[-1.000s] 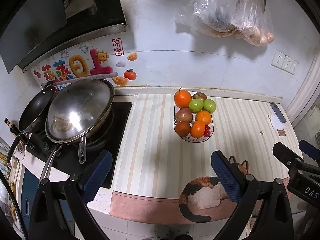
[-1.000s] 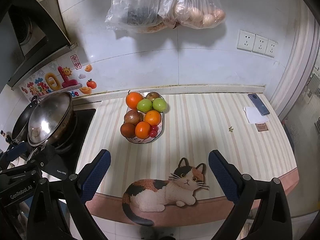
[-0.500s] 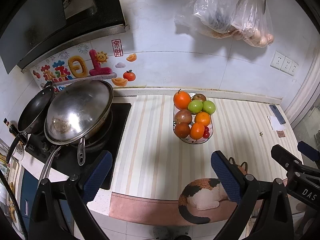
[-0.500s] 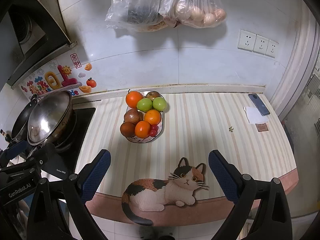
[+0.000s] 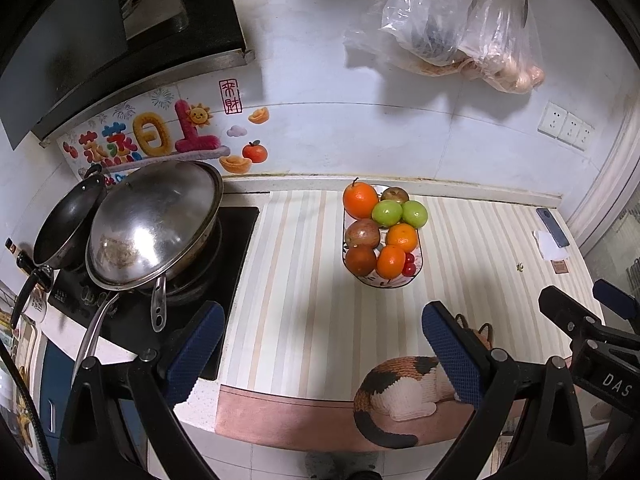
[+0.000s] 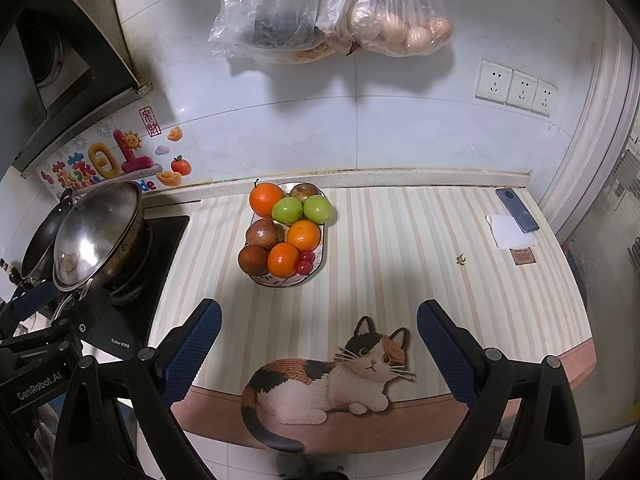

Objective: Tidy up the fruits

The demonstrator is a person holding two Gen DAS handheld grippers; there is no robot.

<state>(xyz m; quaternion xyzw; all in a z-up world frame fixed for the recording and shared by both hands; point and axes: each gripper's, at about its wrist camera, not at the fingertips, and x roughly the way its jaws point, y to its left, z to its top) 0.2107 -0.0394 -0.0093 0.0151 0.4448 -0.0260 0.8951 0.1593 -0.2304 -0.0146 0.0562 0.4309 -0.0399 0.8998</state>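
Note:
An oval fruit bowl (image 5: pixel 362 278) (image 6: pixel 316 266) stands on the striped counter near the back wall. It holds oranges (image 5: pixel 360 201) (image 6: pixel 267 200), two green apples (image 5: pixel 387 213) (image 6: pixel 287 211), brown fruits (image 5: pixel 362 233) (image 6: pixel 261 233) and small red cherries (image 5: pixel 409 263) (image 6: pixel 305 262). My left gripper (image 5: pixel 322 344) hovers open over the counter's front edge, well short of the bowl, with nothing between its fingers. My right gripper (image 6: pixel 318 340) is open too, above the cat picture, and it also holds nothing. Each gripper shows at the edge of the other's view.
A steel wok (image 5: pixel 154 224) (image 6: pixel 96 236) and a black pan (image 5: pixel 66 226) sit on the stove at left. A cat-shaped mat (image 6: pixel 328 376) lies at the front edge. A phone (image 6: pixel 517 210) and paper (image 6: pixel 508 232) rest at far right. Plastic bags (image 6: pixel 332 4) hang on the wall.
Both views have shifted only slightly; the bowl sits a touch lower and left in the left wrist view. Both grippers stay open and empty.

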